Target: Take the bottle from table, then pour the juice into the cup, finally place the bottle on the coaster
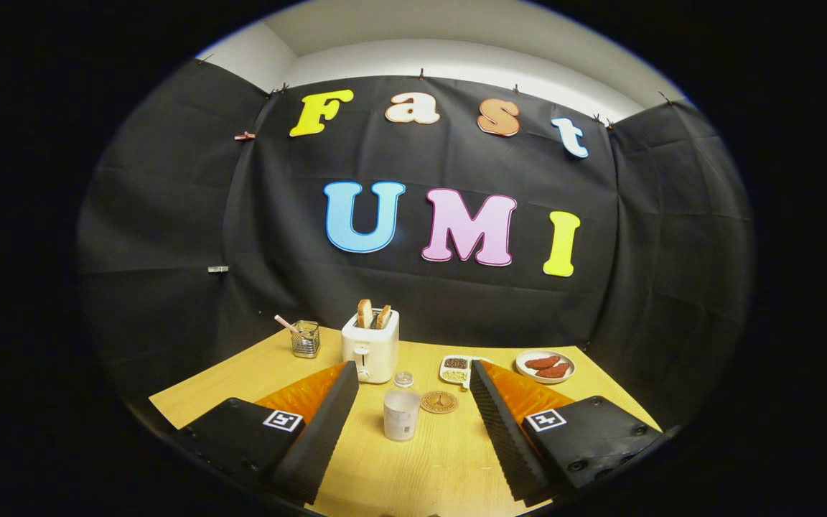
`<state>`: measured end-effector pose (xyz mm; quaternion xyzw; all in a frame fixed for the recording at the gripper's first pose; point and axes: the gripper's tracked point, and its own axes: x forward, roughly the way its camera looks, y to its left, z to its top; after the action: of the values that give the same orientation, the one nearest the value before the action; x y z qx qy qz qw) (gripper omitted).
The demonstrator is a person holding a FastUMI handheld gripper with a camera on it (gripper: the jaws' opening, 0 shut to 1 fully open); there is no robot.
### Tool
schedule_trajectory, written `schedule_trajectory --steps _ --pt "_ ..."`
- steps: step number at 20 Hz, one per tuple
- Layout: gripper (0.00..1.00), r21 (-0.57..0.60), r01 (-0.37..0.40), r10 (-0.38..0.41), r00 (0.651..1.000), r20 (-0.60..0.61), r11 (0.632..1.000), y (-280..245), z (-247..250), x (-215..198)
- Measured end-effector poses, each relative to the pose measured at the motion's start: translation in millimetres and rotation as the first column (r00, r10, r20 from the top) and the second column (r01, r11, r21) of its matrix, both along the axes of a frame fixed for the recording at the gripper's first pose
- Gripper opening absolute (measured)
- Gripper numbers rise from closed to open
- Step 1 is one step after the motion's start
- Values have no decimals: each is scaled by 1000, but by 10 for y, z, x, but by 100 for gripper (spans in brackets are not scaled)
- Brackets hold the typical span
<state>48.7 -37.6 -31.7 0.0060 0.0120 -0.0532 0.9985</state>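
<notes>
Above the table, hand-held gripper level, fingers spread around the cup

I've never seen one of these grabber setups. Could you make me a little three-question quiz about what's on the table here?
1. True or false: the gripper is open, holding nothing.
2. What sticks out of the toaster?
3. The coaster lies: A) beside the cup, B) under it, C) on the plate.

Key: 1 true; 2 two slices of toast; 3 A.
</notes>
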Motion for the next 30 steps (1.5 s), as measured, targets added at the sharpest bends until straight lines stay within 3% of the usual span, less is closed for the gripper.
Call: schedule_trajectory --steps 7,19,30 --pt "96 62 21 -18 999 -50 998 168 -544 447" --pt "97 2 97 -96 984 -150 995 143 -1668 1095" --pt "97 35 139 -133 980 -148 990 58 -2108 1550"
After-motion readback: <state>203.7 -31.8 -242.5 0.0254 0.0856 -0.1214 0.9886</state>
